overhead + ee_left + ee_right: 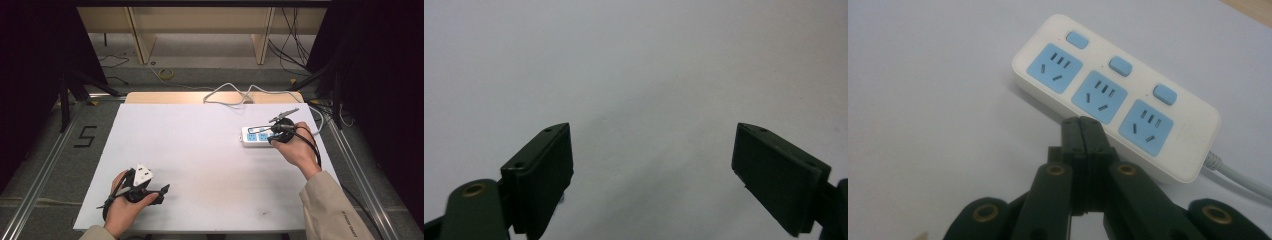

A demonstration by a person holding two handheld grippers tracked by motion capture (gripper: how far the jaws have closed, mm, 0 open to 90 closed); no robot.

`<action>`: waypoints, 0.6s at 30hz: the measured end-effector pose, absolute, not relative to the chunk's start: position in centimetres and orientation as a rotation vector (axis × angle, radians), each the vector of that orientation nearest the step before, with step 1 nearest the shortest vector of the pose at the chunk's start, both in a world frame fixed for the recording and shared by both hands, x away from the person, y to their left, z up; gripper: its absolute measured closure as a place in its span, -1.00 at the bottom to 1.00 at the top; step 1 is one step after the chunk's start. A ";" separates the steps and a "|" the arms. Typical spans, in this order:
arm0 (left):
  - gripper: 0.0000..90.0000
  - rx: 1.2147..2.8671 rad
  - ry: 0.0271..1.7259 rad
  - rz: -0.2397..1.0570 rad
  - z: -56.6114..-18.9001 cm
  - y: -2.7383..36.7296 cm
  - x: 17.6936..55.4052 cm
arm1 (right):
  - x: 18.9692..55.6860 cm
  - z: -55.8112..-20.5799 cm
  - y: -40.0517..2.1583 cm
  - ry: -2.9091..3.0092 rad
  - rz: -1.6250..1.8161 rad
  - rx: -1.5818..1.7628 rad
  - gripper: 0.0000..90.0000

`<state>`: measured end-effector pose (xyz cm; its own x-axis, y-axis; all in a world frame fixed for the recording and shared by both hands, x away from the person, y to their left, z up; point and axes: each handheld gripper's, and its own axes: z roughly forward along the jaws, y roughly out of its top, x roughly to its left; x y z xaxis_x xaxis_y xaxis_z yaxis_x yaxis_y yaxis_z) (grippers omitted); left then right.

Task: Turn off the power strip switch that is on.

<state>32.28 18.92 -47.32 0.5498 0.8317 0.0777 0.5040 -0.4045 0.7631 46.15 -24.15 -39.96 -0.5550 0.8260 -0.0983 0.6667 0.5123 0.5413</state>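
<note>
My right tool (1082, 122), jaws together, hovers at the power strip (1118, 95); pressing off-center could skid it across the desk (200, 150). My left tool (651, 165) gapes empty.

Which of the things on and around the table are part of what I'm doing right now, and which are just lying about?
In the job:
- power strip
- right gripper, fingers shut, at the strip's near edge
- strip's white cable

Lying about:
- left gripper, fingers open over bare table
- yellow coil on the floor
- floor marking "5"
</note>
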 end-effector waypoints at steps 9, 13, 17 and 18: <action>-0.63 2.082 1.070 0.596 -47.3 18.9 32.3 | 47.0 -39.8 -23.8 2.421 0.637 1.244 1.00; -0.63 2.078 1.072 0.595 -47.3 18.9 32.3 | 47.4 -39.8 -23.5 2.422 0.632 1.240 1.00; -0.63 2.082 1.069 0.595 -47.3 18.9 32.3 | 47.8 -39.9 -23.3 2.426 0.624 1.238 1.00; -0.63 2.082 1.069 0.596 -47.3 18.9 32.3 | 47.8 -39.9 -23.2 2.428 0.623 1.237 1.00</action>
<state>32.29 18.91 -47.32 0.5511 0.8309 0.0774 0.5030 -0.4048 0.7636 47.84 -23.22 -39.89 -0.5606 0.8216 -0.1031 0.6706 0.5235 0.5256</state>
